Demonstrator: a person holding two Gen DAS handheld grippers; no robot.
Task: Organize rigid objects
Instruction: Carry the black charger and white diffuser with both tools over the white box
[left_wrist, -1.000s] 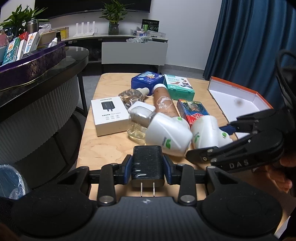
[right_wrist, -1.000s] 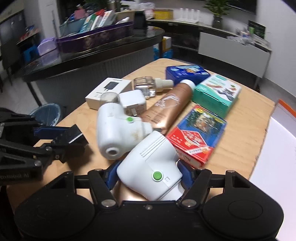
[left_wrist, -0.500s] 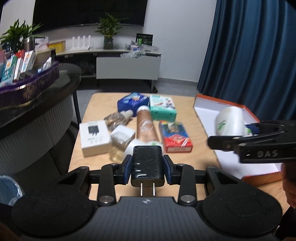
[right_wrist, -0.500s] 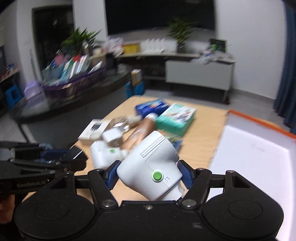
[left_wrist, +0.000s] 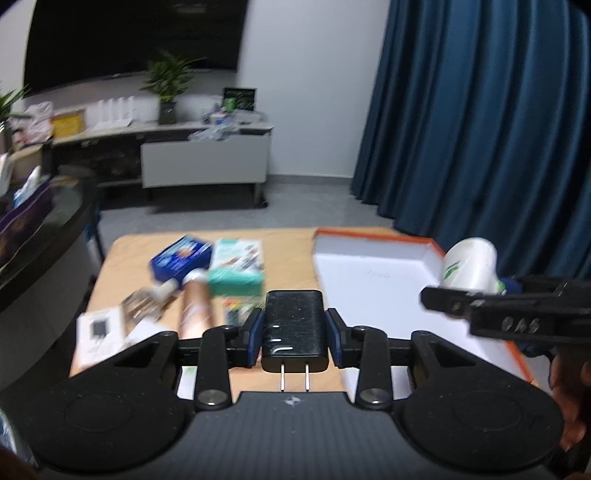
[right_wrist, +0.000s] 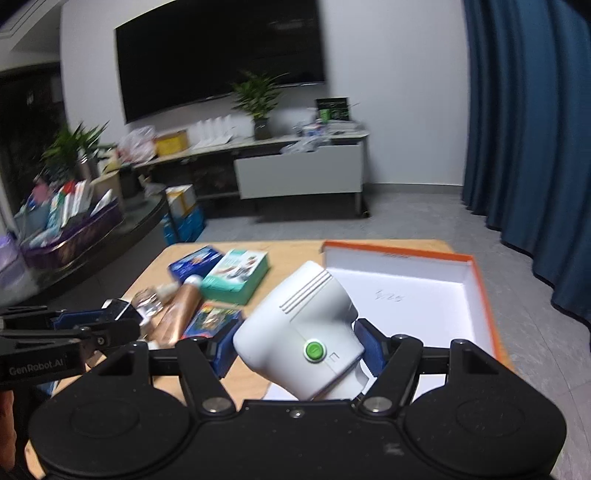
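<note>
Above the table's near edge, the right gripper (right_wrist: 297, 350) is clamped on the white device (right_wrist: 301, 332), its long axis tilted toward one o'clock, where the orange-rimmed box (right_wrist: 480, 280) lies, seemingly empty. The left gripper (left_wrist: 294, 334), farther off, grips a black charger (left_wrist: 294, 326).

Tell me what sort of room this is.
Probably a living room or lounge: a large wall-mounted TV above a low media console with a potted plant, and full-length blue curtains.
</note>
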